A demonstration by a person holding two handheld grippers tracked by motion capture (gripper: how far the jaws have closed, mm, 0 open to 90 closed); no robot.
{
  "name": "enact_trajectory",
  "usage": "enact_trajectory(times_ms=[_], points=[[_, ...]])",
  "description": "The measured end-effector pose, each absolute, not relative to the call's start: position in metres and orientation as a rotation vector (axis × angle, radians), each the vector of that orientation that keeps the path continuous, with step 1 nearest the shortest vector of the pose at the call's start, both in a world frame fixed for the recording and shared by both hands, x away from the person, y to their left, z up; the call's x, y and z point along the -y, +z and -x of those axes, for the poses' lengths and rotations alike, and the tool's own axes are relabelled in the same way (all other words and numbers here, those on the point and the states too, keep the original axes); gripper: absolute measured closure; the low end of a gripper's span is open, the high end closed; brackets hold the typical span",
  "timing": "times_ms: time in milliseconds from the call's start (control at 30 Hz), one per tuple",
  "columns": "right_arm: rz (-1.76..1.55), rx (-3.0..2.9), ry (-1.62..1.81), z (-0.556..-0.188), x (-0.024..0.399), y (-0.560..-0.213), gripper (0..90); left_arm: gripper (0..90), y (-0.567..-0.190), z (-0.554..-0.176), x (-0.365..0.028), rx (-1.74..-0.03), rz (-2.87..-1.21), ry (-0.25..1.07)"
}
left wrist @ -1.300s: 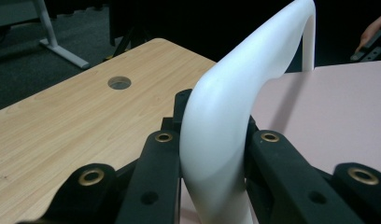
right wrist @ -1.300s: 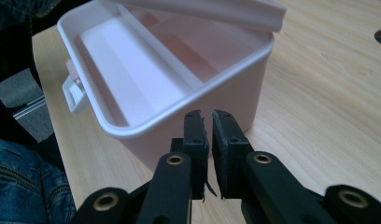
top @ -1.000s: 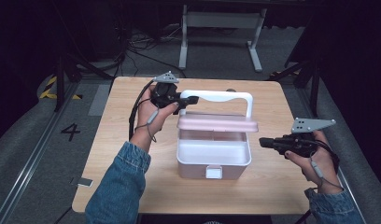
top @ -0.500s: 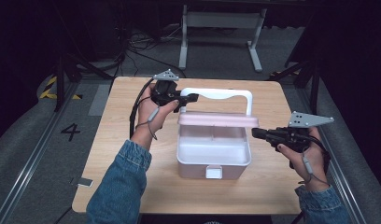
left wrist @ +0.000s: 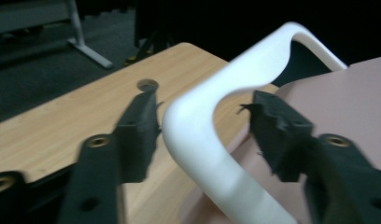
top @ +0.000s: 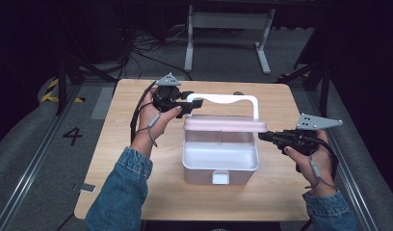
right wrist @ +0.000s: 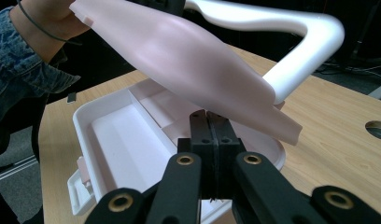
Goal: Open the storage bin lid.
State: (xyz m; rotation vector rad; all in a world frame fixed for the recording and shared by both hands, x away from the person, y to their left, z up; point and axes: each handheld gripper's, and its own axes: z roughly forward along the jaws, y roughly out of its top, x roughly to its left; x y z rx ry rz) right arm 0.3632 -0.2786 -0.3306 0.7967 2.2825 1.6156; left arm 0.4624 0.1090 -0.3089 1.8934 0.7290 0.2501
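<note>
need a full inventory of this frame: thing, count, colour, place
Storage box: 1, white, table centre, open, inside looks empty.
Lid: 1, pale pink, raised over the box's far edge.
Carry handle: 1, white, arched above the lid.
Front latch: 1, white, box's near wall.
Table: 1, light wood, round hole near far edge.
Metal frame: 1, grey, floor behind table.
Floor marking "4": 1, dark, left of table.
Left gripper: 1, black, jaws open around the handle's corner.
Right gripper: 1, black, jaws shut, tips under the lid's edge.
Sleeves: 2, blue denim.
</note>
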Motion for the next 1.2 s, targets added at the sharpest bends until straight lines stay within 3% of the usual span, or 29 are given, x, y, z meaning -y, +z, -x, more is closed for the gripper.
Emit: enact_trajectory(times_ms=[67,333,733,1200], points=[[-0.795,-2.279,1.617,-0.364,0.278,-0.330,90.0,35.4,-0.309,-0.460,-0.114,-0.723,-1.897,0.301],[-0.801,-2.278,1.636,-0.365,0.279,-0.329,90.0,34.8,-0.301,-0.445,-0.139,-0.673,-1.855,0.327],[-0.797,-2.244,1.663,-0.369,0.277,-0.322,90.0,37.2,-0.299,-0.416,-0.169,-0.536,-1.828,0.322],[-0.812,-2.203,1.697,-0.373,0.277,-0.318,90.0,34.8,-0.306,-0.386,-0.174,-0.492,-1.827,0.275]])
